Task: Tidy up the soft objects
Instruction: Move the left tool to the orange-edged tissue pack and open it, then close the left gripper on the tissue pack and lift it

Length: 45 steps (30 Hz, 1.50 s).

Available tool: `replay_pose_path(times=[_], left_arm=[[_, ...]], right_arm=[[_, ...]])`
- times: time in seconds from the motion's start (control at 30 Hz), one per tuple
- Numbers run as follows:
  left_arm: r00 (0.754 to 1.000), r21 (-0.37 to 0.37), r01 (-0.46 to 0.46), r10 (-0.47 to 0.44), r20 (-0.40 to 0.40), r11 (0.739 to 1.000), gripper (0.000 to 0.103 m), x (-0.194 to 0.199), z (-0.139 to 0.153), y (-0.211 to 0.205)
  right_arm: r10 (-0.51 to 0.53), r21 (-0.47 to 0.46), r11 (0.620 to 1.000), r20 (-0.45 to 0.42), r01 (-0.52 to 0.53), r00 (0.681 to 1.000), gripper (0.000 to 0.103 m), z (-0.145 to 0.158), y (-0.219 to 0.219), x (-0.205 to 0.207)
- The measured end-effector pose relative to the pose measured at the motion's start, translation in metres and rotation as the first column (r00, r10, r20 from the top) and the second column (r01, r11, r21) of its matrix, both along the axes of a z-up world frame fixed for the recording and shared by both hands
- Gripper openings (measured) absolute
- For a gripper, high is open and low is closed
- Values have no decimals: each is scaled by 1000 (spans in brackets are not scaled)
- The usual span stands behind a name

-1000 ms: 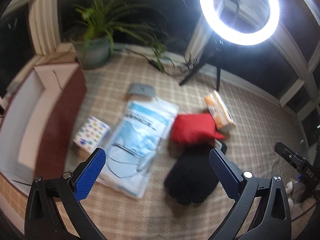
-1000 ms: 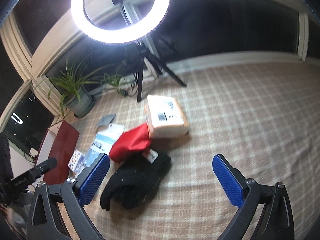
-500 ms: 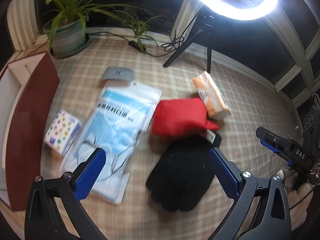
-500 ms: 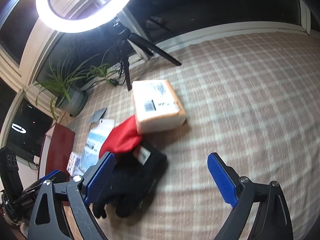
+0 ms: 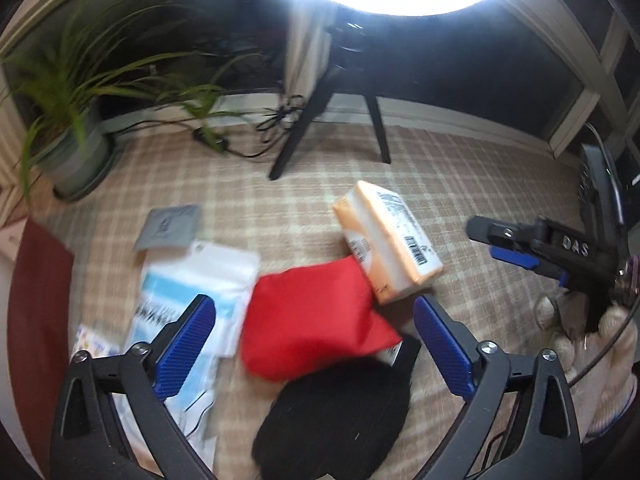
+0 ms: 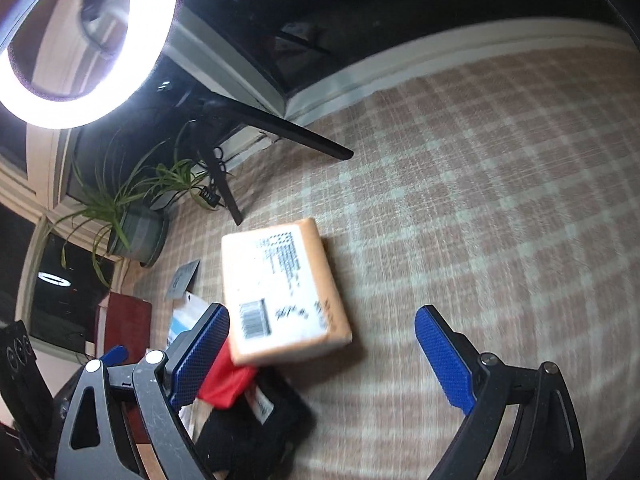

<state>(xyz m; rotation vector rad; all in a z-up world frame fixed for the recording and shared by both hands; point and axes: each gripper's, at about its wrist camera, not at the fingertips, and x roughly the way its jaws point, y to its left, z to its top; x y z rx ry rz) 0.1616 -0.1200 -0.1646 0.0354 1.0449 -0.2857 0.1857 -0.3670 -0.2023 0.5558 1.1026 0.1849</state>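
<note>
On the checked mat lie a red cloth pouch [image 5: 312, 316], a black knit glove [image 5: 336, 416], an orange tissue pack [image 5: 386, 240] and a clear bag of blue face masks [image 5: 192, 296]. My left gripper [image 5: 314, 344] is open and empty, just above the red pouch and the glove. My right gripper [image 6: 322, 354] is open and empty, low over the tissue pack [image 6: 280, 296], with the red pouch [image 6: 226, 380] and the glove [image 6: 256, 428] at its left finger. The right gripper also shows in the left wrist view [image 5: 516, 248].
A dark red open box [image 5: 36, 320] stands at the left. A grey card [image 5: 168, 226] and a small patterned pack [image 5: 94, 344] lie near the mask bag. A potted plant [image 5: 76, 148] and a ring-light tripod [image 5: 332, 112] stand at the back.
Both grippers have moved forward and lower toward the pile. The tissue pack now lies between the right fingers. Both stay open.
</note>
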Motion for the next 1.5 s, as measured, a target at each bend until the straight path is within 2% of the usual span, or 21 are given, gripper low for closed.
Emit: replay_pose_path(times=[0.17,0.33,0.47,0.6,0.63,0.77,0.8,1.07,1.17,1.27,1.4,1.5], left_arm=[[998,5,34,-33,-55,999,80,20,-19,-28],[994,6,25,-24,-105,1000,77,35,-37,-40],[993,17,31,-29,-117,999,72,43,-44,-47],[990,3,45,-44,-132,999,66,47,-46,-51],[989,8,48,-46,-137,999,63,48,-47,-52],[982,-3,50,-49,-183,999,47,53,-57,-53],[980,-7,52,-52,-194,999,45,54,-60,-53],[975,60,128,-115,-189,990,44,54,-66,-63],[970,30,155,-147,-193,987,45,61,-68,-61],[960,-33,177,-180,-214,984,45,65,-70,-60],[952,-67,212,-221,-213,975,43,67,-73,-64],[950,-57,231,-238,-201,971,43,67,-74,-70]], right_arm=[[28,58,998,-40,-26,999,92,-23,-5,23],[75,103,992,-59,-69,995,90,-39,-4,38],[89,169,983,-89,-73,992,75,-52,-4,47],[113,214,973,-106,-88,988,71,-62,-1,51],[119,220,971,-107,-94,987,70,-63,1,50],[151,244,962,-112,-120,982,54,-65,11,50],[154,240,963,-114,-123,981,53,-65,13,50],[158,164,977,-125,-137,980,44,-59,17,48],[157,148,979,-126,-138,980,43,-57,17,47],[153,153,979,-133,-132,979,42,-58,15,47],[150,150,980,-141,-129,979,41,-58,13,47],[150,141,981,-145,-129,978,41,-57,14,47]])
